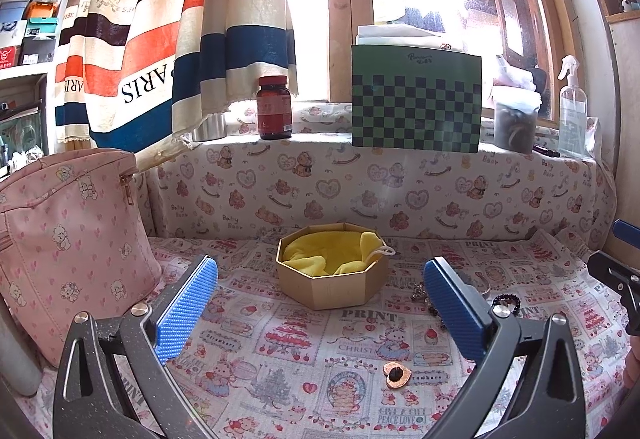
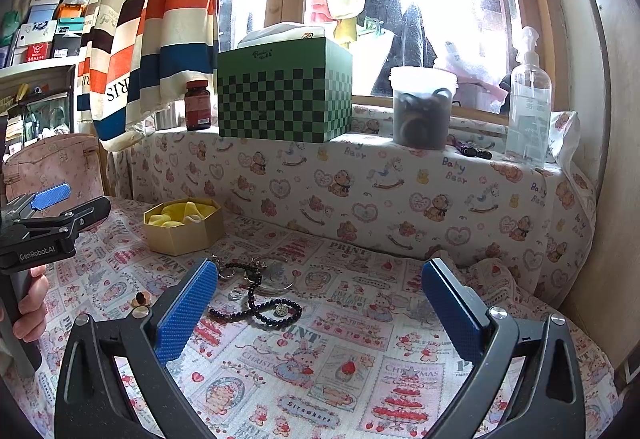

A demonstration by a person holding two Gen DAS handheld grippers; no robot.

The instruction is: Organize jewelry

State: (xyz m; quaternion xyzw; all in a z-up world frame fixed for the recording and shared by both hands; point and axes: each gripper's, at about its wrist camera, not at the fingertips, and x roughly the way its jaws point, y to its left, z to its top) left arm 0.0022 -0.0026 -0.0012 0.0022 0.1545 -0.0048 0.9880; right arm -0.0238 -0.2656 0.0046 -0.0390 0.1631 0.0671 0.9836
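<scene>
Both my left gripper [image 1: 320, 303] and right gripper [image 2: 320, 311] hover released and empty, the right facing the bead necklace [image 2: 256, 309] destined for the far-left gold box [image 2: 182, 225].

Jewelry [image 2: 256, 295] loose beside gold box [image 2: 188, 235]

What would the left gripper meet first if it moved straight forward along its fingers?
Probably the octagonal box with its yellow cloth: it sits centered ahead of the open left gripper, with only tablecloth between. Depth is uncertain.
</scene>
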